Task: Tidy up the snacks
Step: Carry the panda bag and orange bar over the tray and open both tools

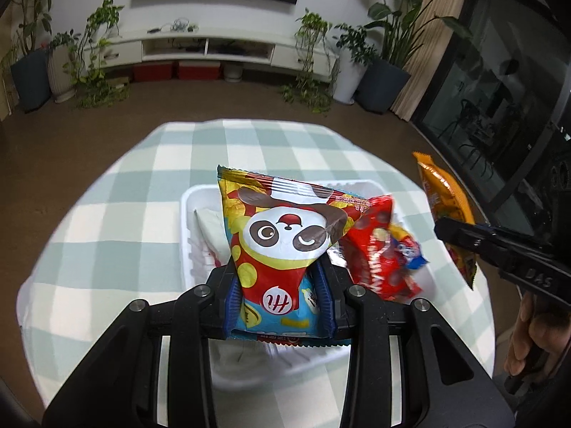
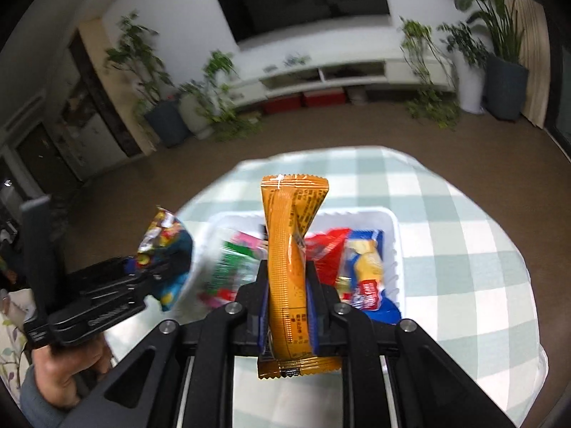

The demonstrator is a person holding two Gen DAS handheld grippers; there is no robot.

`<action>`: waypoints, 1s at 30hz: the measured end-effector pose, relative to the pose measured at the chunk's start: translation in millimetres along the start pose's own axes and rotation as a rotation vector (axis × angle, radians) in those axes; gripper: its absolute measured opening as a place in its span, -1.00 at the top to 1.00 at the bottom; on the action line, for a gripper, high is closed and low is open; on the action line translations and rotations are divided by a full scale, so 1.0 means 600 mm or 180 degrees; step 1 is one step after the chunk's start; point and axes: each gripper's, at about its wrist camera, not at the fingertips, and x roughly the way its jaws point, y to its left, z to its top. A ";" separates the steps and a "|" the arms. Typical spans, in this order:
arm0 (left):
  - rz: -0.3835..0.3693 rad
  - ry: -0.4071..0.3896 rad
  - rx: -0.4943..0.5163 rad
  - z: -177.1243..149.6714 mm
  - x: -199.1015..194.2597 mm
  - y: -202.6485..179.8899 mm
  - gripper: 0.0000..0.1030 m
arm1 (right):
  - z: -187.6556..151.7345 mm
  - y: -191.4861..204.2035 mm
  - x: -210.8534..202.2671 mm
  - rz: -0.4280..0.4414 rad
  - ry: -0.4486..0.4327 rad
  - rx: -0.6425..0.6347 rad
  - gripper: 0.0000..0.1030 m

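The left gripper (image 1: 280, 292) is clamped on a panda snack bag (image 1: 282, 235), a puffy pouch in red, yellow and light blue with a white panda face, brown ears and a serrated top seam; its blue pads pinch the lower half while the bag stands upright over the white tray (image 1: 189, 221). The right gripper (image 2: 287, 306) is closed narrowly on an orange bar wrapper (image 2: 291, 249), long and slim with crimped ends, upright and slightly twisted near the top, above the same tray (image 2: 392, 249). Inside the tray, at about 3 o'clock from the panda bag, lie a red packet (image 1: 374, 256) and a small blue-edged one (image 1: 410, 246); a pale pouch (image 1: 210, 228) sits at 9 o'clock. The tray rests near the middle of a round table with a green-and-white checked cloth (image 1: 107, 221), bare cloth ringing it on all sides, widest toward 12 o'clock; brown floor (image 1: 214, 103) lies beyond the rim. Writing: a white mark in a red circle low on the panda bag, and dark small print on the orange wrapper, too fine to read. The red packet's white lettering is blurred.
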 end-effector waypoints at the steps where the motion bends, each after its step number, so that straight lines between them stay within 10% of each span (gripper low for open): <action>1: -0.0006 0.0024 -0.0010 -0.001 0.018 0.003 0.35 | 0.001 -0.004 0.012 -0.0016 0.0042 0.0014 0.65; 18: 0.0089 0.0138 0.0070 -0.010 0.112 -0.003 0.23 | -0.012 -0.044 0.114 -0.0299 0.0360 0.0076 0.59; 30: 0.0026 0.0058 0.0072 -0.011 0.090 -0.006 -0.50 | -0.012 -0.044 0.104 -0.0332 0.0290 0.0012 0.05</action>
